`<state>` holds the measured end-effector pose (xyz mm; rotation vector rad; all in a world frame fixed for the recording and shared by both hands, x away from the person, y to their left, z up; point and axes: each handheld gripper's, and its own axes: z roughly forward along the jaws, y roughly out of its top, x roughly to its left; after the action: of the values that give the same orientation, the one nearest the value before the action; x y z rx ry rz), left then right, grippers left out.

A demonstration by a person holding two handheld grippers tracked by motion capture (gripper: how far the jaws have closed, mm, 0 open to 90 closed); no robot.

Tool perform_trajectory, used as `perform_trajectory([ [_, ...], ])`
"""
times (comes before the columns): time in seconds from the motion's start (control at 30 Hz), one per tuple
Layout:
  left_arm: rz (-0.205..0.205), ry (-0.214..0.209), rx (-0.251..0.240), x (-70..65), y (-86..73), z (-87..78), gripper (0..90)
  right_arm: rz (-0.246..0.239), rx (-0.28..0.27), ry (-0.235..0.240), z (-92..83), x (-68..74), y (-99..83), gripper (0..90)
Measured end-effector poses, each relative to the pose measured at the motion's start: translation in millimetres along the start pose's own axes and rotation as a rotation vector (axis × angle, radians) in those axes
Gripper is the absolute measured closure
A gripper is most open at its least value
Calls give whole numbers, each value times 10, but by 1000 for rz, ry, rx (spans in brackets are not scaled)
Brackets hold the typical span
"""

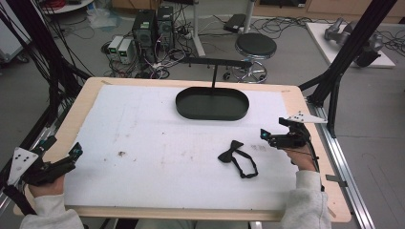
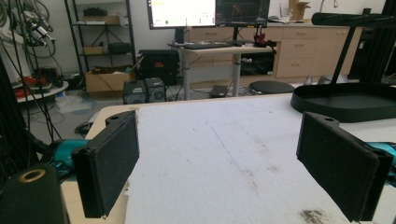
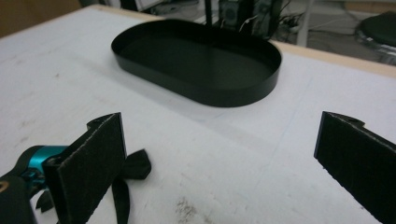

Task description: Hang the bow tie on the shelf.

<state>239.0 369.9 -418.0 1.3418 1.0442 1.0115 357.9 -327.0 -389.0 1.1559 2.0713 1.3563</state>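
A black bow tie (image 1: 237, 155) with its strap looped out lies flat on the white mat, right of centre. My right gripper (image 1: 274, 129) hovers just to its right, jaws open and empty. In the right gripper view (image 3: 224, 168) the bow tie (image 3: 133, 168) peeks out beside the left jaw, low in the frame. A black oval tray (image 1: 212, 117) sits empty at the far middle of the mat. My left gripper (image 1: 63, 147) rests at the table's near left corner, open with nothing between its jaws (image 2: 233, 168); the tray (image 2: 345, 100) lies far off to its right.
The white mat (image 1: 143, 138) covers most of the wooden table (image 1: 81, 102) and has a few dirt marks. A black stand rises behind the tray. Black frame posts (image 1: 344, 52) flank the table. A stool (image 1: 255, 46) and computers stand on the floor beyond.
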Motion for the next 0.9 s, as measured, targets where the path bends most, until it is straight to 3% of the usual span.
perform_trajectory([
  [0.33,3,-3,4,-16,-10,21,134,-45,42,91,133,-5,-14,44],
  [0.43,5,-6,8,-18,-17,29,134,-96,110,150,194,22,12,46],
  [0.53,8,-5,11,-19,-18,32,134,-111,156,182,243,48,26,47],
  [0.77,7,-2,14,-13,-24,31,134,-132,192,228,302,77,-6,50],
  [0.9,9,-2,17,-13,-32,35,134,-137,232,290,349,110,-43,57],
])
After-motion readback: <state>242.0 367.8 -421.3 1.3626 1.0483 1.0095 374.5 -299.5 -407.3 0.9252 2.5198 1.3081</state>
